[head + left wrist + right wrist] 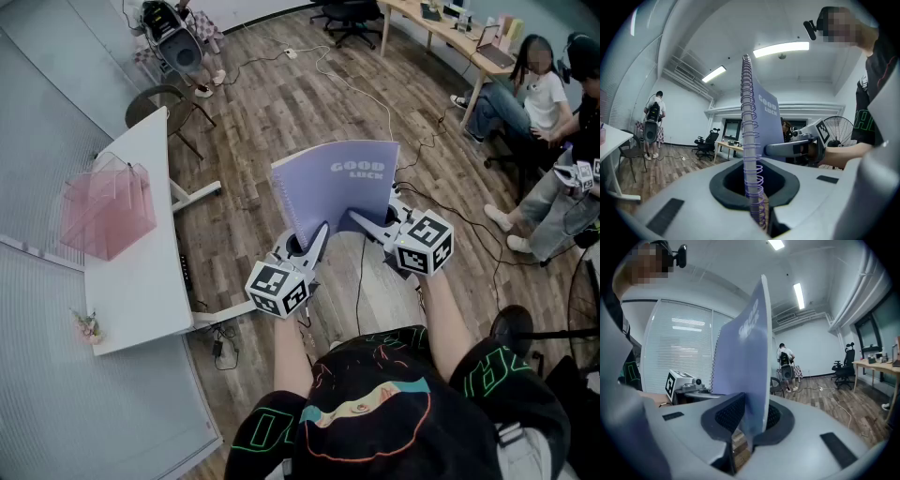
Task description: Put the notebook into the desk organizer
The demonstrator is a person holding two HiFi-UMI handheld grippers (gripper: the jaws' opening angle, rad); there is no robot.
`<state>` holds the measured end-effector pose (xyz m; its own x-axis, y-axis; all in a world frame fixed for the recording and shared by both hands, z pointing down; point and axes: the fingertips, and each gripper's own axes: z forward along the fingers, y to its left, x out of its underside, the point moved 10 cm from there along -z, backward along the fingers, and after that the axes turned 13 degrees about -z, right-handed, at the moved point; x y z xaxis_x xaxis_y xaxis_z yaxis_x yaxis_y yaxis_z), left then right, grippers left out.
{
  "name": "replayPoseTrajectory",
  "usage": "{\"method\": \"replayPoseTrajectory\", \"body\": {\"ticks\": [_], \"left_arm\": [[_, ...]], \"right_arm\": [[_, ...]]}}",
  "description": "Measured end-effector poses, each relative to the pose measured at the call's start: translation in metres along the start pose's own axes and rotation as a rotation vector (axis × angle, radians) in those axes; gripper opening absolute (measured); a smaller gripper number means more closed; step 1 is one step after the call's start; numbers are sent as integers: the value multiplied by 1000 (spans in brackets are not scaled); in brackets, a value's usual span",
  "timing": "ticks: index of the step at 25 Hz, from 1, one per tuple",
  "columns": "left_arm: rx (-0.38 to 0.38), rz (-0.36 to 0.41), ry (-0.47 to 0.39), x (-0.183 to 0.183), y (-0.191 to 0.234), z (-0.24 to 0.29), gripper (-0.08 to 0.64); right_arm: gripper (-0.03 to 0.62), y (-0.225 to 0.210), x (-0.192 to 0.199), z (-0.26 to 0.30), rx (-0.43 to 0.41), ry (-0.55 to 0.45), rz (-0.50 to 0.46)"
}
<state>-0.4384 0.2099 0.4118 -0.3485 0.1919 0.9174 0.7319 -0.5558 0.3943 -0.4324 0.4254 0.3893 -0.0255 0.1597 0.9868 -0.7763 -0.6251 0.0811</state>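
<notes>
Both grippers hold a purple spiral notebook (339, 187) upright in the air above the wooden floor, in front of me. My left gripper (314, 246) is shut on its spiral-bound edge; in the left gripper view the wire coil (751, 154) runs down between the jaws (757, 206). At the notebook's other lower corner my right gripper (366, 223) is shut on the cover (743, 362), which stands between its jaws (750, 427). The pink see-through desk organizer (106, 211) stands on a white table (141, 281) to my left, well away from the notebook.
A round chair (164, 98) stands at the table's far end. Cables (366, 94) trail across the floor. Two people (534, 89) sit at the right near a long desk (450, 33). Another person (654, 124) stands at the back.
</notes>
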Motion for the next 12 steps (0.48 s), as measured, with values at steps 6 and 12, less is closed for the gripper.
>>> {"method": "replayPoseTrajectory", "body": {"ticks": [6, 12], "left_arm": [[-3, -10, -2, 2, -4, 1, 28], [-21, -34, 1, 6, -7, 2, 28]], "right_arm": [[57, -2, 1, -4, -8, -6, 4], [59, -2, 5, -4, -4, 0, -1]]}}
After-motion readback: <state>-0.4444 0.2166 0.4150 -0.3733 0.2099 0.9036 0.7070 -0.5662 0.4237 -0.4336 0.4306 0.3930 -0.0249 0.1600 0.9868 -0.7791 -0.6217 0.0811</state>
